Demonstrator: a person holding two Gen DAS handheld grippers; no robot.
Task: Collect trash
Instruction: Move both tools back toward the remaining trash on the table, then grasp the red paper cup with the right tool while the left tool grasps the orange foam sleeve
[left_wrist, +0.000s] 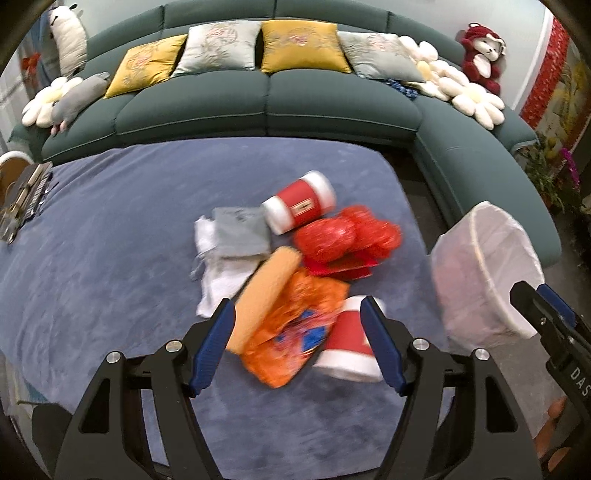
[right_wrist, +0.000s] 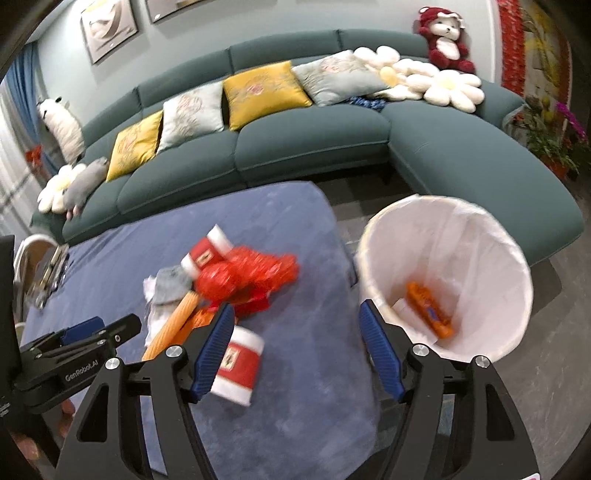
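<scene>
A heap of trash lies on the blue-covered table (left_wrist: 110, 240): a red-and-white paper cup (left_wrist: 299, 203), red netting (left_wrist: 347, 232), grey and white cloths (left_wrist: 236, 240), a yellow ribbed roll (left_wrist: 266, 291), an orange wrapper (left_wrist: 295, 332) and a second red-and-white cup (left_wrist: 347, 347). My left gripper (left_wrist: 297, 302) stands open over the wrapper and the near cup, its pads clear of them. My right gripper (right_wrist: 295, 306) is open above the table edge, with that cup (right_wrist: 238, 365) beside its left finger. The white-lined bin (right_wrist: 443, 229) holds an orange packet (right_wrist: 428, 314).
A green corner sofa (left_wrist: 266, 107) with yellow and grey cushions and plush toys curves behind the table. Metal items (left_wrist: 26, 199) lie at the table's left edge. Potted plants (right_wrist: 550, 144) stand at the far right. The bin stands on the floor off the table's right side.
</scene>
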